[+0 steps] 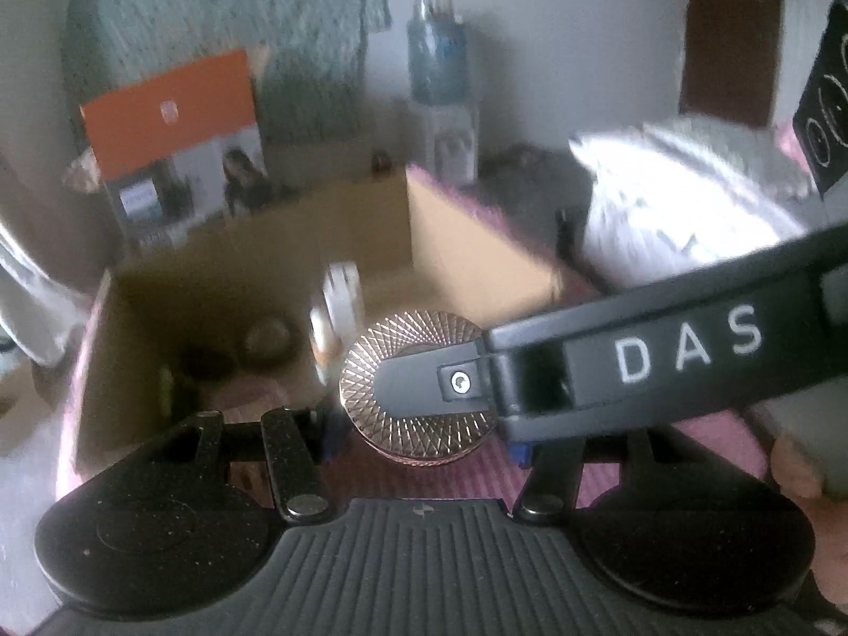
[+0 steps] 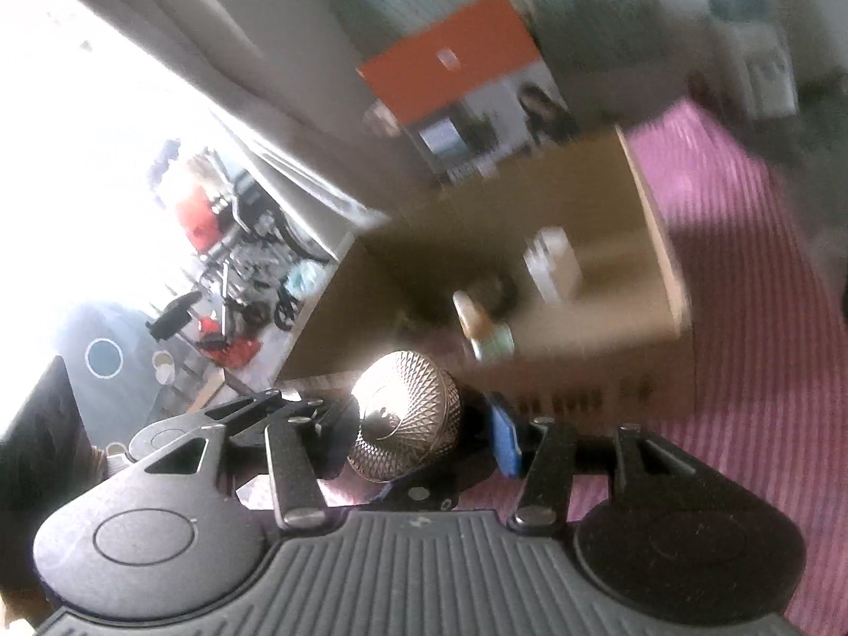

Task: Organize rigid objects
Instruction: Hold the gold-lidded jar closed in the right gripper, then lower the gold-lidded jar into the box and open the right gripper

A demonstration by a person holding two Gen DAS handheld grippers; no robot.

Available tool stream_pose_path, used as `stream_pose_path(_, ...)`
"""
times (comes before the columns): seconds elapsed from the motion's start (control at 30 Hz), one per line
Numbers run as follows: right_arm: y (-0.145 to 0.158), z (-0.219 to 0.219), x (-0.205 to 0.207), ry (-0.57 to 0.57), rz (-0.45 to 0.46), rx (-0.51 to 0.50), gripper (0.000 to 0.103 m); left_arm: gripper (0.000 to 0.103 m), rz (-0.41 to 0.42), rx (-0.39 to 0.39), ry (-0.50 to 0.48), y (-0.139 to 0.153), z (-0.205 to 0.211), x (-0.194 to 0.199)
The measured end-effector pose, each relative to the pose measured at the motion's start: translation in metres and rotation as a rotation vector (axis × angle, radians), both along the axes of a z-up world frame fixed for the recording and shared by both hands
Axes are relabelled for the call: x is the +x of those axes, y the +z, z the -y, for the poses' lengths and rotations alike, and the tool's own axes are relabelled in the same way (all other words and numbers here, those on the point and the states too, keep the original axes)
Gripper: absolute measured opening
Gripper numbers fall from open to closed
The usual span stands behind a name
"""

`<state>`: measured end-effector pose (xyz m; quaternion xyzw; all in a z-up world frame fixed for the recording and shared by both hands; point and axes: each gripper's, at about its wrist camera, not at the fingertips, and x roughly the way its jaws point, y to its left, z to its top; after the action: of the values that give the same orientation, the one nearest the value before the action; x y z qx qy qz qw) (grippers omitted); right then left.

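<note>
I hold a pair of black headphones with rose-gold patterned ear cups, one cup in each gripper. My left gripper (image 1: 421,437) is shut on one ear cup (image 1: 418,397), and the black headband marked "DAS" (image 1: 689,350) runs off to the right. My right gripper (image 2: 413,434) is shut on the other ear cup (image 2: 408,418). An open cardboard box (image 1: 450,222) stands just ahead on the pink mat; it also shows in the right wrist view (image 2: 657,244). Inside it lie a white item (image 1: 342,297), a small bottle (image 2: 477,328) and dark small things.
An orange and white product box (image 1: 175,127) leans against the wall behind the cardboard box. A blue pen holder (image 1: 437,58) stands on a white box at the back. A white bag (image 1: 689,201) lies to the right on the pink mat (image 2: 742,265). A bright window is at the left.
</note>
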<state>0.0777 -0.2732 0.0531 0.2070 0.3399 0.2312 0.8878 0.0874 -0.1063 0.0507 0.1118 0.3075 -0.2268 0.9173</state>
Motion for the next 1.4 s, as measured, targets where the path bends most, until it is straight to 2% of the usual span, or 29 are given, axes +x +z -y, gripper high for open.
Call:
stream_pose_path(0.13, 0.034, 0.004, 0.023, 0.021, 0.074, -0.045, 0.055, 0.056, 0.036, -0.037, 0.013, 0.023, 0.007, 0.024)
stream_pose_path(0.27, 0.048, 0.011, 0.055, 0.038, 0.072, -0.079, 0.055, 0.056, 0.018, -0.057, 0.030, 0.028, 0.019, 0.057)
stream_pose_path(0.37, 0.044, 0.016, 0.084, 0.056, 0.012, -0.092, 0.055, 0.056, -0.064, -0.068, 0.043, 0.020, 0.024, 0.091)
stream_pose_path(0.53, 0.019, 0.020, 0.136, 0.098, -0.135, -0.143, 0.055, 0.056, -0.239, -0.093, 0.080, -0.009, 0.029, 0.134)
stream_pose_path(0.67, 0.004, 0.016, 0.160, 0.139, -0.214, -0.202, 0.055, 0.056, -0.333, -0.119, 0.111, -0.028, 0.029, 0.155)
stream_pose_path(0.87, -0.002, 0.007, 0.182, 0.178, -0.253, -0.300, 0.054, 0.056, -0.386, -0.158, 0.152, -0.041, 0.032, 0.172)
stream_pose_path(1.07, 0.001, 0.001, 0.192, 0.195, -0.240, -0.360, 0.052, 0.056, -0.409, -0.201, 0.191, -0.047, 0.034, 0.182)
stream_pose_path(1.2, -0.001, -0.003, 0.200, 0.207, -0.229, -0.387, 0.052, 0.058, -0.453, -0.215, 0.209, -0.055, 0.034, 0.189)
stream_pose_path(1.3, -0.002, -0.005, 0.202, 0.206, -0.212, -0.400, 0.052, 0.060, -0.456, -0.241, 0.207, -0.056, 0.035, 0.189)
stream_pose_path(1.4, -0.001, -0.003, 0.201, 0.201, -0.200, -0.386, 0.052, 0.062, -0.429, -0.233, 0.204, -0.052, 0.036, 0.186)
